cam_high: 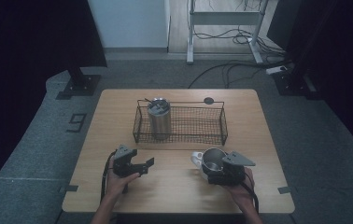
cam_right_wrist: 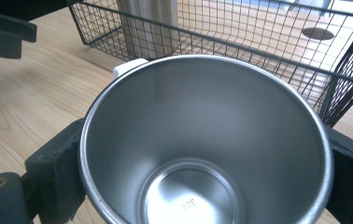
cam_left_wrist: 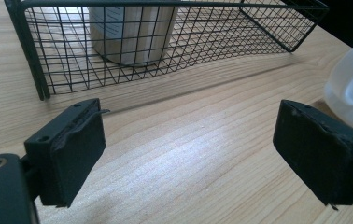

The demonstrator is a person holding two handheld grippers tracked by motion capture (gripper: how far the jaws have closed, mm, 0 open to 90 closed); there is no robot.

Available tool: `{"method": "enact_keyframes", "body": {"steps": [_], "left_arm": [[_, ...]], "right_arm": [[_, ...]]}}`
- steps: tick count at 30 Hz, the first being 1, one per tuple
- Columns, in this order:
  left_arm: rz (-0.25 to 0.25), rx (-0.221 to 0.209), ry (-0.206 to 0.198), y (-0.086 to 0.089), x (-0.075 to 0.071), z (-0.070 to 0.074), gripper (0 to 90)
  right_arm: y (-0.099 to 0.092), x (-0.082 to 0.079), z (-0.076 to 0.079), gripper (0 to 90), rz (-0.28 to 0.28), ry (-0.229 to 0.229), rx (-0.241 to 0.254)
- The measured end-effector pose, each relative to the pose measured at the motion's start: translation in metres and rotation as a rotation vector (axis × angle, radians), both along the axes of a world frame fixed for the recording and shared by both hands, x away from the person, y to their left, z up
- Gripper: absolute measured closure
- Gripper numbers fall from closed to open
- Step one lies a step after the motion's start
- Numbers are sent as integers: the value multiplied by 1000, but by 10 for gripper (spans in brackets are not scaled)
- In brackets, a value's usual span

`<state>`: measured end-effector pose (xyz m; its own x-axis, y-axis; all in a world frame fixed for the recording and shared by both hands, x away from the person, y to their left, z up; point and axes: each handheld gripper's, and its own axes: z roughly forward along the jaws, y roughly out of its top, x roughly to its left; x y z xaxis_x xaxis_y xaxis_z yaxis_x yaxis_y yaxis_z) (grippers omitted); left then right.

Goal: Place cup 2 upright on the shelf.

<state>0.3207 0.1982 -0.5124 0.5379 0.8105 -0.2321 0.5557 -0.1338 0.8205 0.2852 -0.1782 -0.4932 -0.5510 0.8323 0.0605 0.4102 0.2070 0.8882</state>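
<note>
On my overhead feed I see a light wooden table (cam_high: 174, 191) on grey carpet (cam_high: 30, 154), with a dark round disc (cam_high: 208, 100) near its far edge. Black tape (cam_high: 76, 122) on the carpet to the left forms a "9". Beyond the table, black cables (cam_high: 221, 70) trail past a white metal frame (cam_high: 223, 18).

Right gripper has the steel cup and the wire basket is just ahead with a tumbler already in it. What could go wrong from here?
1. The right gripper holds the steel cup by its smooth outer wall, jaws on either side; it may slip or rotate when lifted.
2. The wire basket has a raised rim, so a low carry could catch the near wire.
3. The tumbler stands at the basket's left end; setting the cup down there could knock it.
</note>
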Motion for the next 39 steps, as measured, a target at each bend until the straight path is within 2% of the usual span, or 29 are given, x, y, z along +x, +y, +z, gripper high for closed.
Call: {"method": "enact_keyframes", "body": {"steps": [13, 20, 29, 39], "left_arm": [[-6, 8, 9, -1, 0, -1, 94], [-3, 9, 6, -2, -1, -1, 93], [-10, 13, 8, -3, -1, -1, 93], [-17, 14, 9, -4, -2, -1, 93]], "right_arm": [[-5, 1, 10, 62, 6, 8, 28], [-12, 2, 17, 62, -5, -5, 46], [-17, 8, 38, 63, -4, -35, 63], [-16, 13, 49, 63, 11, -41, 65]]}}
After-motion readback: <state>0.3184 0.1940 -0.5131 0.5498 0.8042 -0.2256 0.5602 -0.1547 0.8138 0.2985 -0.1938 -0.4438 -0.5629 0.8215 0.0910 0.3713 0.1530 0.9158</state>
